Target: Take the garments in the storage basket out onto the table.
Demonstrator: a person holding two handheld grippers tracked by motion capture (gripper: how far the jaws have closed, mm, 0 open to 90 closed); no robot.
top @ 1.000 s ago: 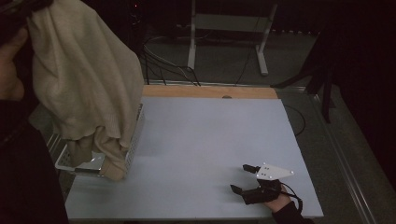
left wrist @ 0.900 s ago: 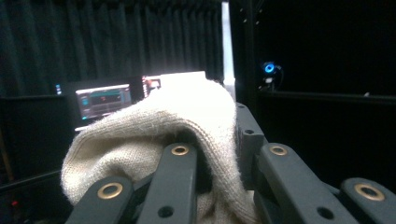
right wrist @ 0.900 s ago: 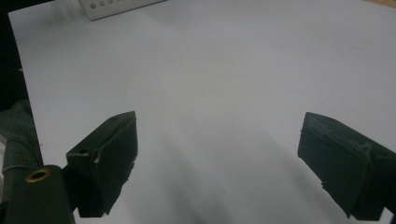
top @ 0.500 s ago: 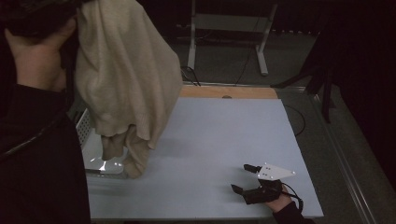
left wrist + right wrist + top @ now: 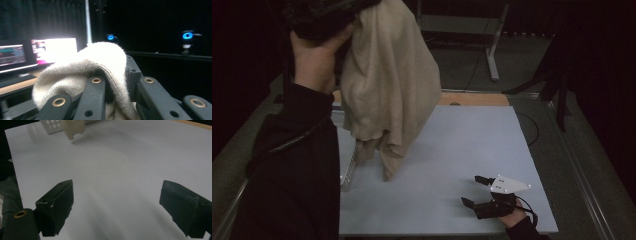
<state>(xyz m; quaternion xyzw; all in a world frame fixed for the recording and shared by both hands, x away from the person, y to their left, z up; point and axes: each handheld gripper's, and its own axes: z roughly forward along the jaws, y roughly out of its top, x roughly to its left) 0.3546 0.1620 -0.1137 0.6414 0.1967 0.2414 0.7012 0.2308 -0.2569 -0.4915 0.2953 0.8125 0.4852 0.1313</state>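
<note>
White table (image 5: 452, 150) bare under dim light; dark room; lit monitors (image 5: 15, 53).

Pale grey-white table (image 5: 452, 150), perforated metal basket (image 5: 348, 170) at its left edge beside a dark sleeve.

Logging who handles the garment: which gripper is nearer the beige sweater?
Left. The left gripper is shut on the beige sweater, holding it up above the table; the right gripper rests open on the white table, apart from it.
</note>
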